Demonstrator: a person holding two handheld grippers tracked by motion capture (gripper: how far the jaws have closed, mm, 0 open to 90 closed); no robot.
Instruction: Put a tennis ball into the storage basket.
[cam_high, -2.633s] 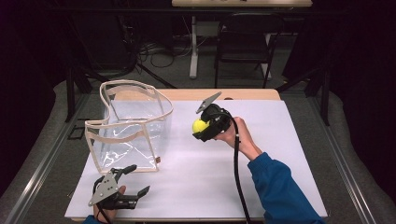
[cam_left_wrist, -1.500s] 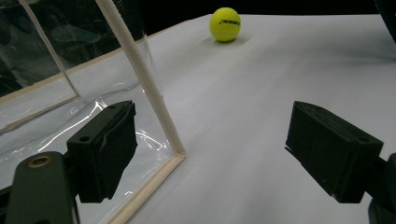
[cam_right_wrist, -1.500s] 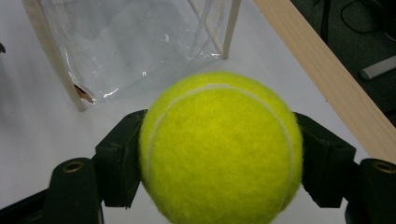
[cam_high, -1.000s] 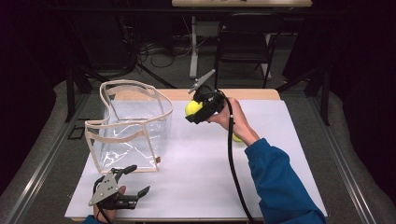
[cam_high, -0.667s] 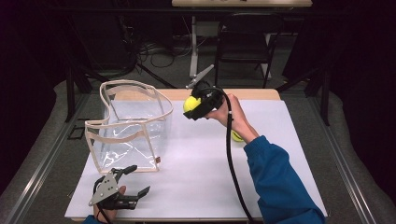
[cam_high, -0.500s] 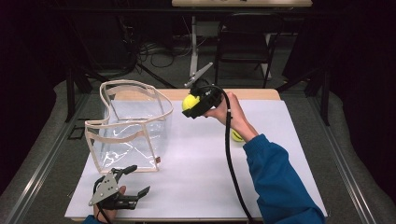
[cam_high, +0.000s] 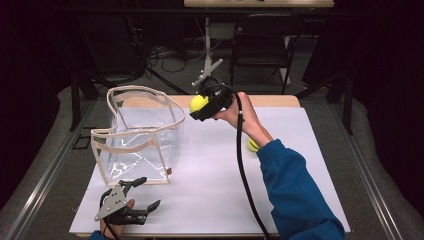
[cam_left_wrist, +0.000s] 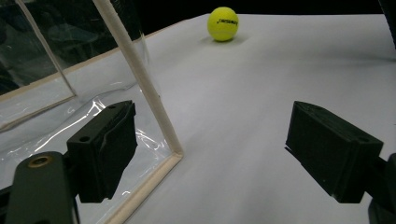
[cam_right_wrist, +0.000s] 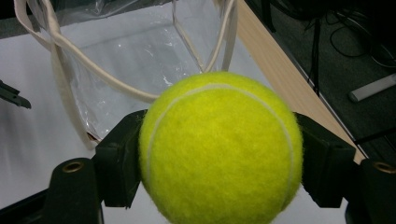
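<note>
Yellow felt shows between the pads of the right claw: a fuzzy yellow tennis ball is clamped there, both black jaws pressing its sides, as the right gripper view makes plain; in the high view the ball hangs in the air just beside the right-hand rim of the clear plastic bag with cream fabric trim, near the far edge of the white-covered counter; the ball is not yet over the bag's mouth, and the right gripper view looks past it down into the open bag, which appears to hold nothing so far; the pick-up, then, looks done, while the carry over the rim and the release into the bag are left; a second yellow tennis ball lies on the counter beside the blue sleeve, well apart from the bag, and in the left gripper view it sits alone on the white surface; by my reading it is to be bagged too, so the work seems less than half done; the left claw rests low at the near edge of the counter, its jaws wide apart with nothing between the pads, the bag's trimmed near corner just ahead of them, touching neither pad as far as I can tell
</note>
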